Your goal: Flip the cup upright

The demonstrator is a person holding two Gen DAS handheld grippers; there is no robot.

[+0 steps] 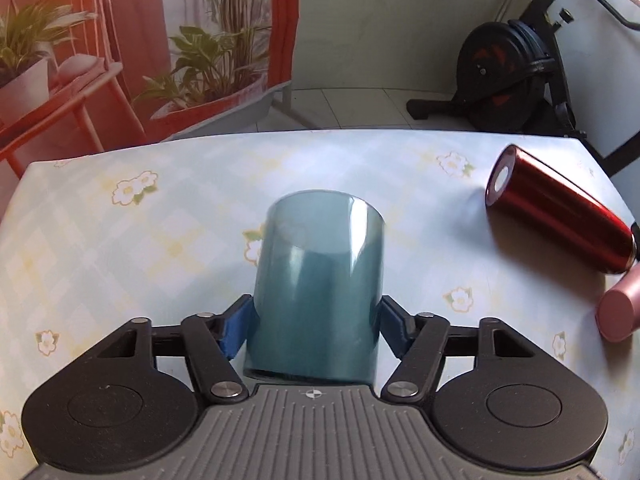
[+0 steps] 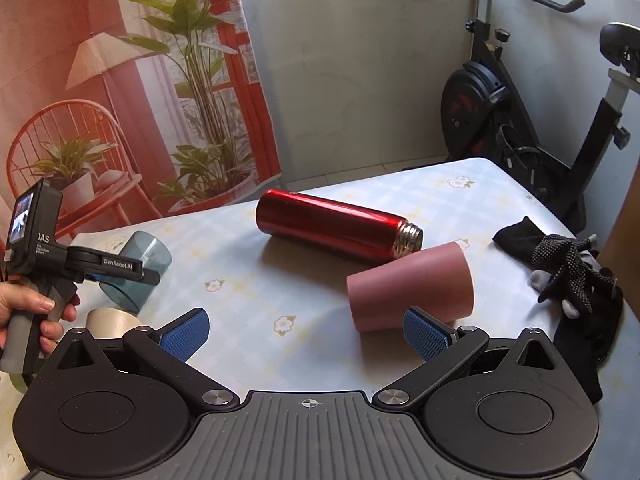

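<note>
Between the blue pads of the left gripper sits the blue cup, a translucent teal-blue tumbler; the jaws are pinched against its two sides near the end closest to the camera. From the left wrist view the cup points away along the fingers and is tilted, neither lying flat nor standing upright, and motion blur softens its outline. From the right wrist view the same cup appears at the left edge of the table, held in the left gripper, with the person's hand wrapped around the grey handle; whether the cup touches the cloth cannot be told. The right gripper hovers over the near edge of the table with its jaws spread wide and nothing between them. A pink cup lies on its side just beyond the right-hand pad, its wider end pointing to the right. A red flask lies on its side behind the pink cup, uncapped, its threaded steel neck close to or touching that cup. A roll of tape rests near the left gripper. Black dotted gloves lie bunched at the right edge of the table. The cloth is pale blue check with small flowers. An exercise bike stands beyond the table.
</note>
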